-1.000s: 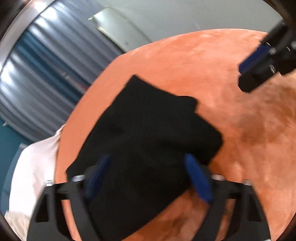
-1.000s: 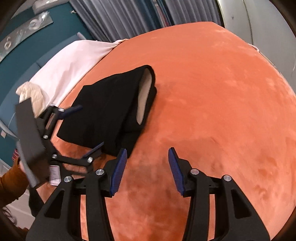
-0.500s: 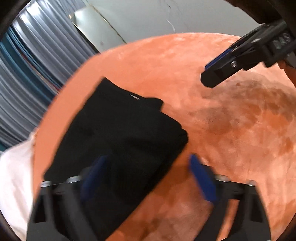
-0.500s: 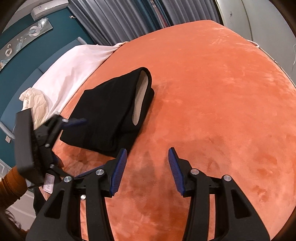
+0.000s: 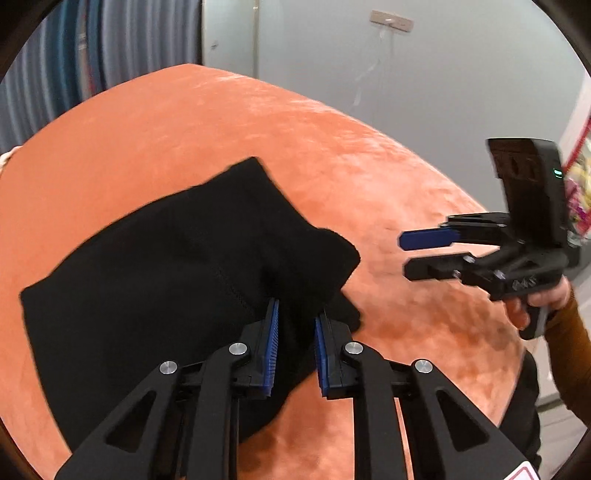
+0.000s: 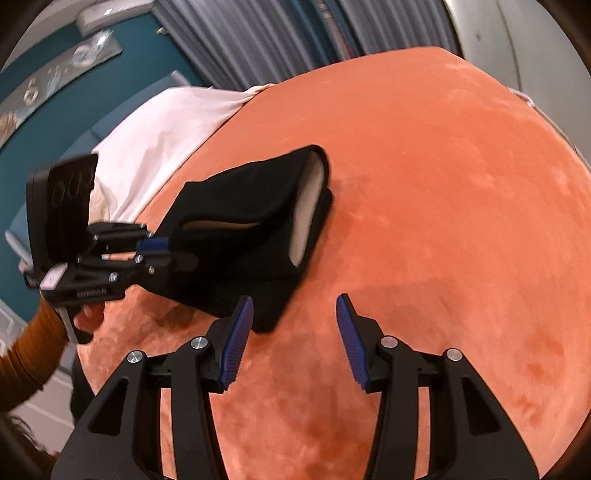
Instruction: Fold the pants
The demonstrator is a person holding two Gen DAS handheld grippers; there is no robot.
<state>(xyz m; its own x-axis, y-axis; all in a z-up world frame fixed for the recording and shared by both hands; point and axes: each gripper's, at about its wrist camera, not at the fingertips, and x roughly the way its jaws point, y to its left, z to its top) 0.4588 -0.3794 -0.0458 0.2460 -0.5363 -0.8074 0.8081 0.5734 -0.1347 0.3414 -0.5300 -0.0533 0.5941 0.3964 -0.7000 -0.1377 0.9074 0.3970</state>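
The black pants (image 5: 177, 280) lie folded on the orange bedcover (image 5: 332, 155). In the right wrist view the pants (image 6: 251, 225) show a pale lining at the open end. My left gripper (image 5: 295, 314) is shut on a bunched near edge of the pants and lifts it slightly; it also shows in the right wrist view (image 6: 166, 251). My right gripper (image 6: 293, 306) is open and empty over the cover, just right of the pants' near corner; it shows in the left wrist view (image 5: 417, 254) to the right of the pants.
A white sheet (image 6: 159, 136) and teal headboard (image 6: 44, 110) lie to the left of the orange cover. Grey curtains (image 6: 277, 33) and a pale wall (image 5: 406, 74) stand behind. The bed's near edge runs below my hands.
My left gripper has closed from open onto the pants' near edge and swung right. My right gripper stayed open and moved slightly toward the pants.
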